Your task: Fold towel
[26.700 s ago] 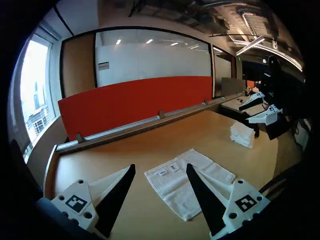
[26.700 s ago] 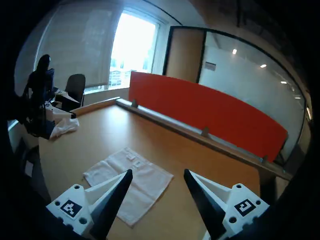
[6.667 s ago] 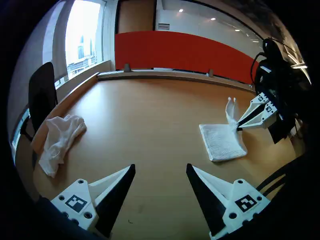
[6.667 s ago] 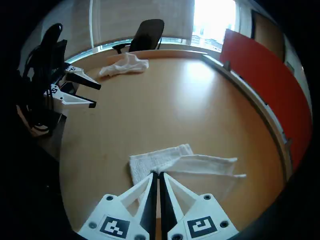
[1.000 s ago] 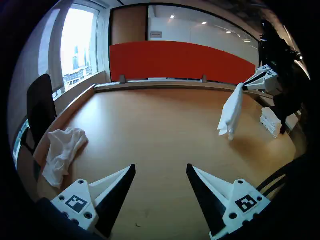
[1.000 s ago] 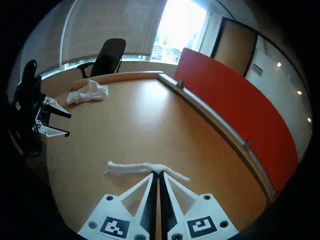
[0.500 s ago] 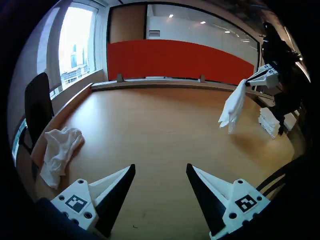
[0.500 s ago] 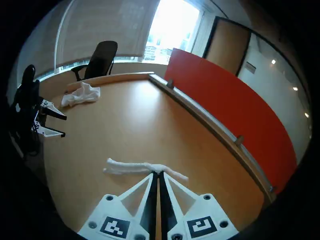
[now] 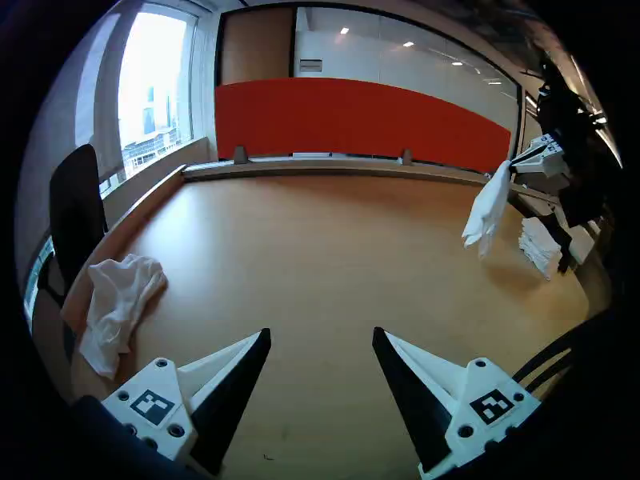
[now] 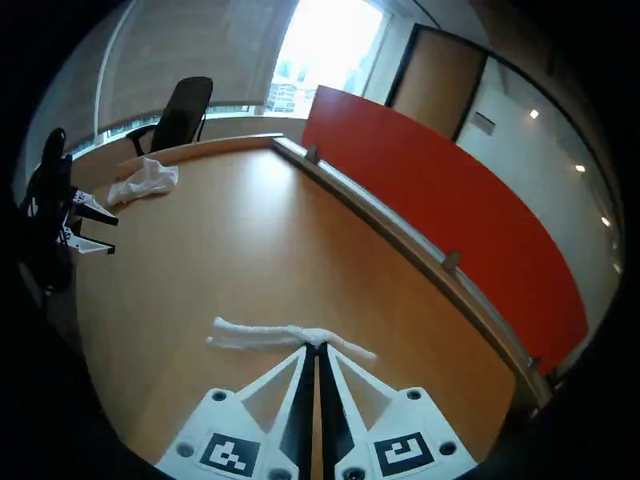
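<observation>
The right hand-held gripper [image 10: 318, 347] is clenching the folded towel [image 10: 260, 334] by one edge, with both fingers pressing on the cloth, and is holding it in the air above the bench [image 10: 240, 240]. In the left gripper view the towel is hanging limp at the far right, just left of a stack of folded towels [image 9: 539, 245]. The left hand-held gripper [image 9: 320, 333] is hovering released over the near bench, fingers wide apart and grasping nothing. A crumpled towel [image 9: 118, 302] is lying at the left edge beside a black chair [image 9: 74, 210].

The cloth is looking light, soft and floppy, not fragile. Pinched at one edge, its layers are likely to sag apart, so gripping through all layers at the fold seems wisest, perhaps with the free gripper supporting the lower end.
</observation>
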